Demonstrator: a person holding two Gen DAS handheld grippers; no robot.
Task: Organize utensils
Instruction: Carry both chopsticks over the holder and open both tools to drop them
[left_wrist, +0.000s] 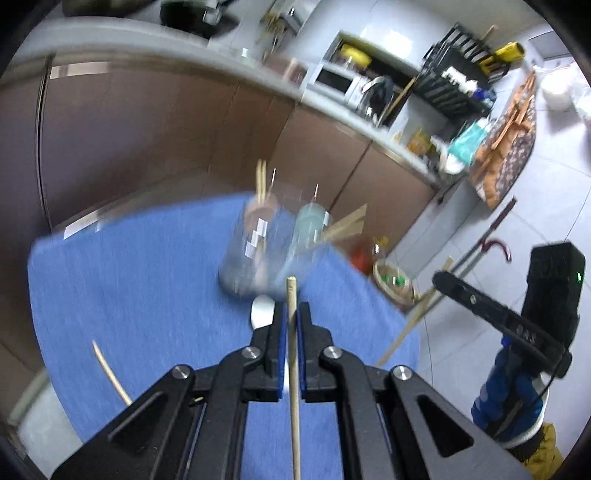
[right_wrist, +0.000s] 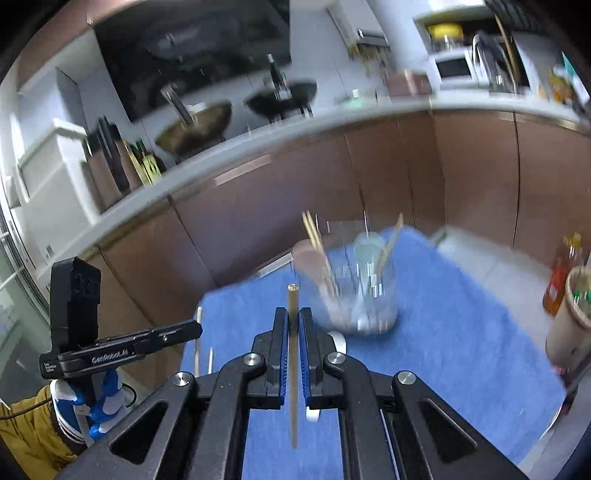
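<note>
The left gripper (left_wrist: 291, 314) is clamped on a slim, pale wooden chopstick (left_wrist: 294, 369), its round shaft running lengthwise between the blue ribbed pads, tip poking out ahead of the fingers. The right gripper (right_wrist: 293, 319) pinches a second chopstick (right_wrist: 293, 369) the same way; this one looks yellower, with a flat round end. Just ahead of both grippers stands a clear, glassy cylindrical holder (left_wrist: 255, 254), blurred, with a brownish cup (right_wrist: 310, 258) and a pale green cup (right_wrist: 369, 245) inside, each carrying slanting wooden sticks. A white spoon bowl (left_wrist: 262, 312) lies directly under the left gripper's tips. Another loose chopstick (left_wrist: 110, 373) rests to the left of the left gripper, on a blue, nappy towel-like cloth (left_wrist: 147, 295) that covers the counter. Beyond are glossy brown cabinet doors (right_wrist: 461, 166) under a pale worktop holding dark woks (right_wrist: 195, 125), a white microwave (left_wrist: 340, 81), and white tiled flooring.
</note>
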